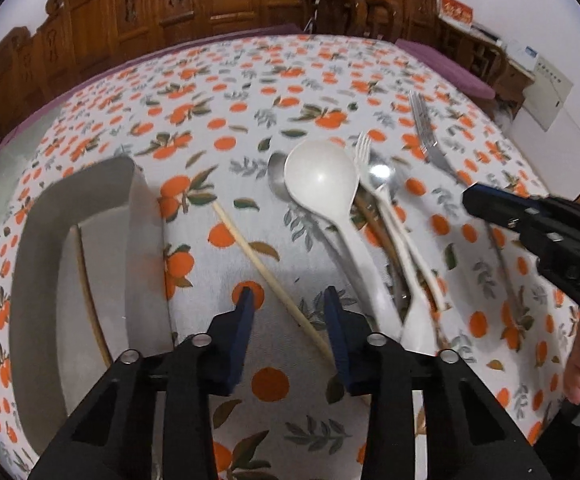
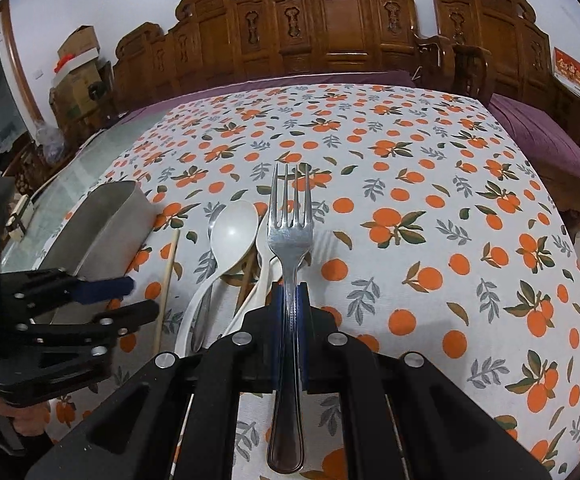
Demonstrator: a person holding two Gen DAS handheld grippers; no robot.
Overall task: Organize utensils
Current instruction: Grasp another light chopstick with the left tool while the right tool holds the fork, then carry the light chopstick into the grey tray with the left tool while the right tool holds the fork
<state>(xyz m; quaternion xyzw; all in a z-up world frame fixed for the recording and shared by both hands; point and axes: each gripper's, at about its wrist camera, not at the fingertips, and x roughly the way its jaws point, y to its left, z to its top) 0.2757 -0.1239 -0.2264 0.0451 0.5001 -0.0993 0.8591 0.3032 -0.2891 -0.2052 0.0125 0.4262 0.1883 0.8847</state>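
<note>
The right gripper (image 2: pixel 290 292) is clamping a metal fork (image 2: pixel 290 236) by the middle of its handle, its jaws closed tight on it; the fork is pointing away toward the far edge of the table (image 2: pixel 430 160), tines forward, with the handle end sticking back past the fingers. From the left wrist view the same fork (image 1: pixel 424 124) is showing near the table's right edge, in front of that gripper (image 1: pixel 470 200).

The left gripper (image 1: pixel 288 300) is hanging over the orange-patterned cloth with its jaws partly apart, and a single pale chopstick (image 1: pixel 268 276) is lying on the cloth between the blue fingers (image 1: pixel 246 308); the pads are not pressing on it. Just to its left a grey tray (image 1: pixel 146 248) is sitting near the table's left edge, with another stick (image 1: pixel 86 292) lying inside it.

To the right of the chopstick a loose pile is resting on the cloth: a big white spoon (image 1: pixel 322 180) overlapping a metal spoon (image 1: pixel 278 172), a white plastic fork (image 1: pixel 364 148), and a second shiny spoon (image 1: pixel 382 172) beside it.
</note>
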